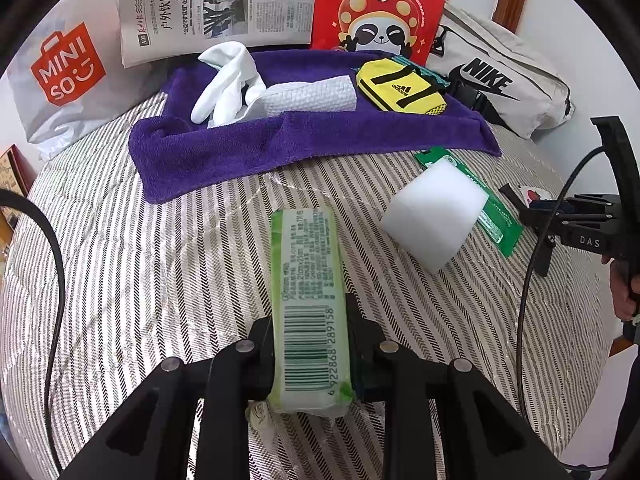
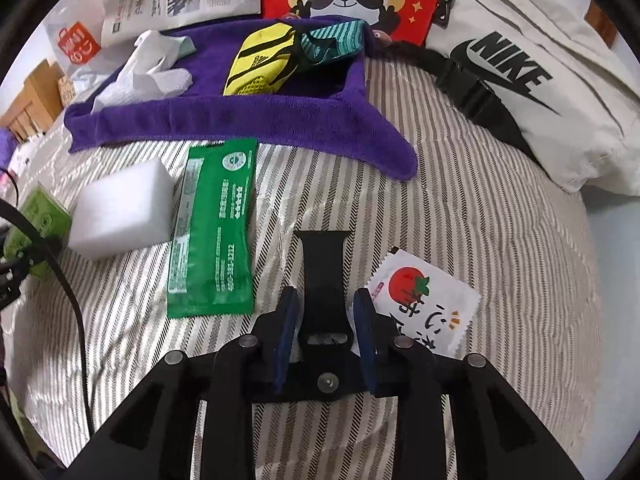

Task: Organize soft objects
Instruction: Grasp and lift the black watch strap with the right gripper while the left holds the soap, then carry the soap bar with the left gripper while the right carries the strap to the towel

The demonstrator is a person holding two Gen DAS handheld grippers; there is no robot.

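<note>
Things on the striped bed (image 1: pixel 120 240): one white sponge (image 1: pixel 434 216), one green packet (image 2: pixel 214 232), one tomato packet (image 2: pixel 424 300), one purple towel (image 1: pixel 280 140). On the towel lie one white glove (image 1: pixel 228 80), one white cloth (image 1: pixel 316 94) and one yellow pouch (image 1: pixel 400 88). Left hand-held gripper (image 1: pixel 310 344) pinches one green tissue pack (image 1: pixel 308 300) near the bed's front edge. Right hand-held gripper (image 2: pixel 324 320) is spread, nothing squeezed

A home bedroom: striped quilt (image 1: pixel 120 260) (shopping bags (image 1: pixel 60 80) behind).
</note>
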